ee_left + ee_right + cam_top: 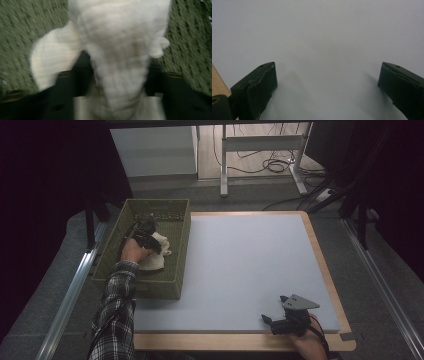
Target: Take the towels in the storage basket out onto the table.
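Observation:
A white cloth (156, 252) lies bunched inside an olive-green woven basket (160, 290) at the table's left. My left gripper (145, 234) reaches down into the basket, held by a hand in a plaid sleeve. In the left gripper view the cloth (117, 37) fills the gap between the two black jaws, which press on it from both sides; the left gripper (117, 75) is shut on it, with the basket's floor (15, 37) behind. My right gripper (274, 310) rests low over the pale blue mat (250, 260) near the front right corner. Its jaws stand wide apart with nothing between them (328, 82).
The mat covers most of a wooden table with a light rim (320, 255). A strip of that wood (218, 86) shows beside the right gripper's jaw. Behind the table stand a white desk frame (260, 150) and loose cables on the floor.

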Available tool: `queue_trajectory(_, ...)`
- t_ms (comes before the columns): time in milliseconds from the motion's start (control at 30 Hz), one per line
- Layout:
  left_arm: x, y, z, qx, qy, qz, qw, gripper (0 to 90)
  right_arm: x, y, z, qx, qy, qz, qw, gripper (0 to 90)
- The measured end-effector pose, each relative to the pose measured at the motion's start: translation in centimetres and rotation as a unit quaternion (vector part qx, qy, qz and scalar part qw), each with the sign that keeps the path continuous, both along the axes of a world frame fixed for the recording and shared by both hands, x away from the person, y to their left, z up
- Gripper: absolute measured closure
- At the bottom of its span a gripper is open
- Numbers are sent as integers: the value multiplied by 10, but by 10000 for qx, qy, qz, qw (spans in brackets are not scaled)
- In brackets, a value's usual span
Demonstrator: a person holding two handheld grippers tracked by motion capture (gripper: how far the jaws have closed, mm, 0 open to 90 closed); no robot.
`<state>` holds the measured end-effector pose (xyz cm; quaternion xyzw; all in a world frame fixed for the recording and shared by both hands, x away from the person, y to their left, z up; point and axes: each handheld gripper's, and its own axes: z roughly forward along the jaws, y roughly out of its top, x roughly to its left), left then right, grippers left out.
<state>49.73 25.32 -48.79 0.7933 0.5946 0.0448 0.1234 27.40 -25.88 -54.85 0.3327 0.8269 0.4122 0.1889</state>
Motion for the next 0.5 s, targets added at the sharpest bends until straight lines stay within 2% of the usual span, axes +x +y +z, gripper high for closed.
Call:
queue_trajectory(33,-1,1,0,-3,-12,-6,10000,698,0,0,0,-1,0,1,10000,23)
queue_trajectory(67,-2,2,3,6,-75,-27,10000,793,0,0,0,-1,-1,1,10000,23)
queue_trajectory(100,-2,2,3,6,-75,-27,10000,807,0,0,0,-1,-1,1,10000,23)
queue_trajectory(233,-7,4,12,21,-269,-80,9996,823,0,0,0,-1,0,1,10000,23)
queue_trajectory(333,-9,6,19,1,-336,-111,9994,824,0,0,0,0,1,2,10000,23)
queue_trajectory(367,-12,7,26,-8,-433,-136,9990,824,0,0,0,-2,0,1,10000,23)
queue_trajectory(400,-12,7,26,-8,-433,-136,9990,824,0,0,0,-2,0,1,10000,23)
queue_trajectory(433,-15,9,36,-39,-559,-178,9983,824,0,0,0,0,1,0,10000,23)
queue_trajectory(467,-15,9,36,-39,-559,-178,9983,824,0,0,0,0,1,0,10000,23)
queue_trajectory(500,-19,9,46,-71,-685,-202,9974,824,0,0,0,0,1,0,10000,23)
